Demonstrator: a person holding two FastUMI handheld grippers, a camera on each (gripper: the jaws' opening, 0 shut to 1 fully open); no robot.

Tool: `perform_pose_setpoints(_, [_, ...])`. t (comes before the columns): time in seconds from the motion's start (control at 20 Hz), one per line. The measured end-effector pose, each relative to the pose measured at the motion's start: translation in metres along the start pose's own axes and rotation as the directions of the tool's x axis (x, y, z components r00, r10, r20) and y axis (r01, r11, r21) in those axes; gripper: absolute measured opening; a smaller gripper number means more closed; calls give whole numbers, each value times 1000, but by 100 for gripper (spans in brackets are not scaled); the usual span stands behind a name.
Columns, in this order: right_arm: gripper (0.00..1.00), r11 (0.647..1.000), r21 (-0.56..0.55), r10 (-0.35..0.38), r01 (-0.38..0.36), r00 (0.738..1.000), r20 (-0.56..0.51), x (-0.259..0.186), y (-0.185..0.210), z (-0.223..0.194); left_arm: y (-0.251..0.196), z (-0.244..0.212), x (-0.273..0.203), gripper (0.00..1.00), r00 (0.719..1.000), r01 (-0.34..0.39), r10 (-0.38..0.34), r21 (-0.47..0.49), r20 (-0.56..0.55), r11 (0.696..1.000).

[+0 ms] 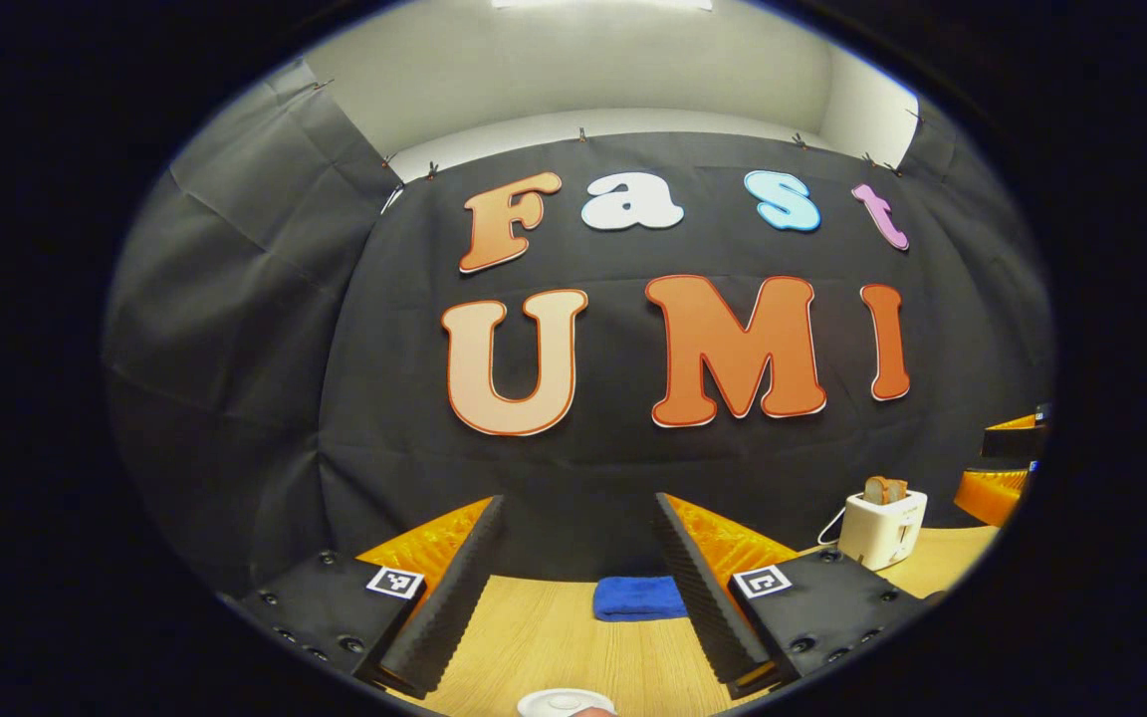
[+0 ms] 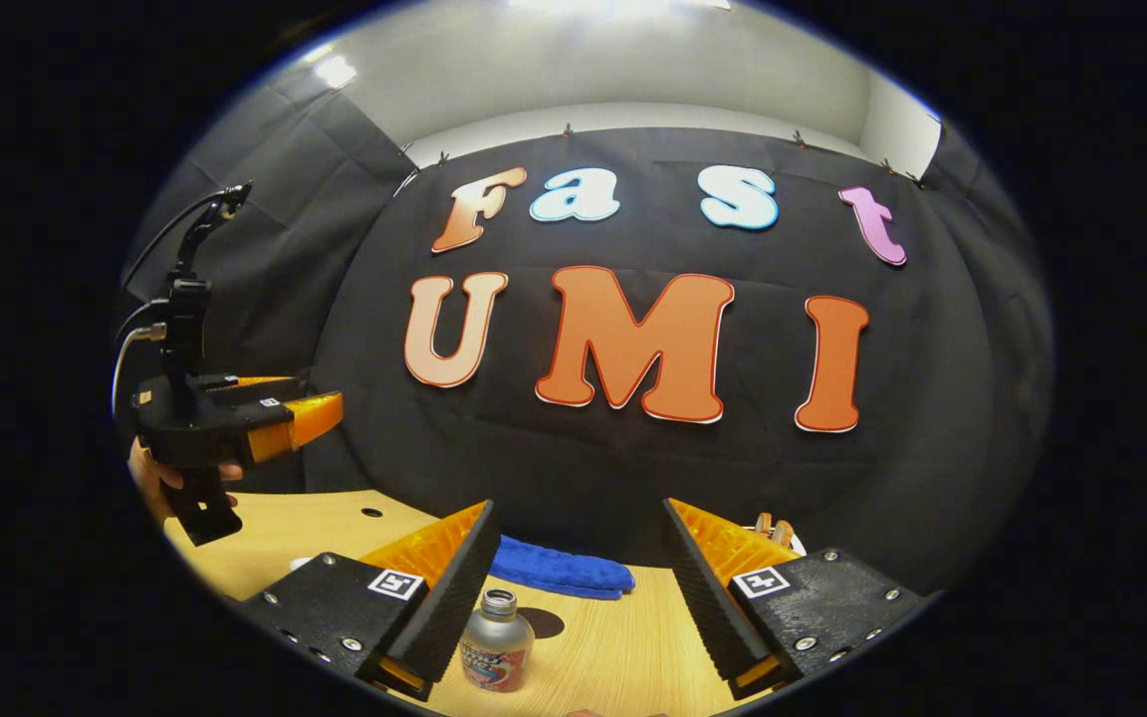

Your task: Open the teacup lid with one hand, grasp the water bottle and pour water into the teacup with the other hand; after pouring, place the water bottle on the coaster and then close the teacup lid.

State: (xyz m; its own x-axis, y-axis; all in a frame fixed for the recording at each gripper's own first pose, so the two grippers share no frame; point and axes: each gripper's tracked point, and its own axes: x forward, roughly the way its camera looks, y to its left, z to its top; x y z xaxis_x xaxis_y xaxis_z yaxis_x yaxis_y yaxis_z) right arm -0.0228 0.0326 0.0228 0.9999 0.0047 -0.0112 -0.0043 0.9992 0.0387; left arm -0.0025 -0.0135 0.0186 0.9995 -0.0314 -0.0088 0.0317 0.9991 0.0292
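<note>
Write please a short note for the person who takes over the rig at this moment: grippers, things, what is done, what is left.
Left gripper: open, holding nothing, above the table; a white lid shows just below it.
Right gripper: open, holding nothing; the water bottle stands upright between its fingers, untouched.
A dark coaster lies just behind the bottle, a blue cloth farther back.
Done: nothing visible so far.
Left: lift the lid, grasp the bottle, pour, set the bottle on the coaster, close the lid.
</note>
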Motion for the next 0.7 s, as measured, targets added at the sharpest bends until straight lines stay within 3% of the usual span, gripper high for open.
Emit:
perform_pose_setpoints(0.25, [96,969,231,82,-83,997,11,-7,12,1,2,-3,-5,94,1000,11,-11,7,-15,1000])
perform_pose_setpoints(0.3, [96,967,242,81,-82,997,13,-8,8,1,3,-7,-5,100,1000,14,-14,10,-23,1000])
perform_pose_setpoints(0.35, [96,969,237,68,-69,998,14,-8,2,0,3,-9,-5,100,999,14,-13,12,-32,1000])
perform_pose_setpoints(0.4, [96,973,224,56,-58,998,18,-7,-2,0,4,-11,-5,94,999,13,-13,14,-38,1000])
perform_pose_setpoints(0.5, [91,980,190,46,-50,999,26,-5,-4,-5,6,-14,-6,97,999,8,-7,18,-47,1000])
perform_pose_setpoints(0.6, [95,988,151,45,-46,999,8,0,-2,-13,8,-19,-6,97,998,2,0,22,-58,1000])
perform_pose_setpoints(0.7, [91,991,125,60,-57,998,-21,1,6,-25,11,-24,-7,100,998,-5,7,28,-70,1000])
